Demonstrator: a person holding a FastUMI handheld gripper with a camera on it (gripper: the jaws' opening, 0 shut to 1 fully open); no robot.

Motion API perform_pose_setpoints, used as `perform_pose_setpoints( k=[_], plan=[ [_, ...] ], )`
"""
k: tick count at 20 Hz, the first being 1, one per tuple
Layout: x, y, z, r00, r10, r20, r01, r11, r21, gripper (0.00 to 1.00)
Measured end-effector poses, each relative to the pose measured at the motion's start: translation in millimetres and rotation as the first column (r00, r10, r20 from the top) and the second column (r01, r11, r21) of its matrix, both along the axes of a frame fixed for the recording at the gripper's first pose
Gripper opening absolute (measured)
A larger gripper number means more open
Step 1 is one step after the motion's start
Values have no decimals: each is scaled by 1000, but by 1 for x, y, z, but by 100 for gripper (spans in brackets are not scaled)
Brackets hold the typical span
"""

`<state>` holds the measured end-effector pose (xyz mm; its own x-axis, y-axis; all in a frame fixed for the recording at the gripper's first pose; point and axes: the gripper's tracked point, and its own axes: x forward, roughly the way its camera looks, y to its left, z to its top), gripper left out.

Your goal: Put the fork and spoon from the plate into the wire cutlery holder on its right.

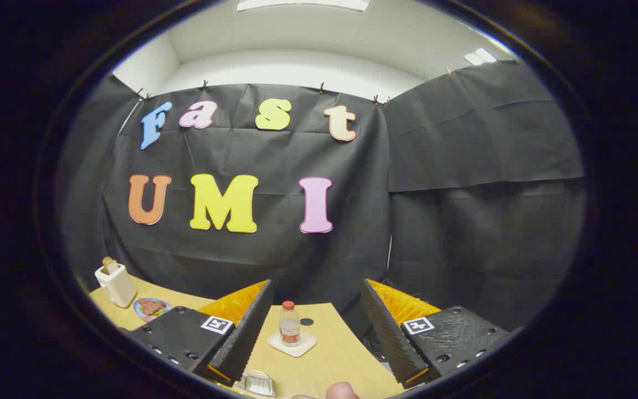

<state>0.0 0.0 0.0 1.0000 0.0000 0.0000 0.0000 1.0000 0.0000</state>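
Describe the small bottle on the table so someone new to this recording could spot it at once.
Start at the wooden table in front of the black cloth wall. The open tool has its fingers spread apart, holding nothing; between and just beyond them stands the bottle, upright on a white square coaster. Its red cap and clear body set it apart from the white toaster and plate of food farther off.

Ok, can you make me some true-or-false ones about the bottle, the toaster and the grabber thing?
1. The gripper has its fingers wide apart with nothing held between them. True.
2. The bottle has a blue cap. False: its cap is red.
3. The bottle stands upright on a white coaster, ahead of the fingers. True.
4. The white toaster lies tipped over. False: it stands upright at the far end of the wooden table, with something sticking out of its slot.
5. A small plate of food sits beside the toaster. True.
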Motion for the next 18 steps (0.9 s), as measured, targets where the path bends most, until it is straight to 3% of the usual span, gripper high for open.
perform_pose_setpoints(
  k=[18],
  plan=[
    [7, 56, -3, 989, 130, -74, -130, 991, 10, 95]
  ],
)
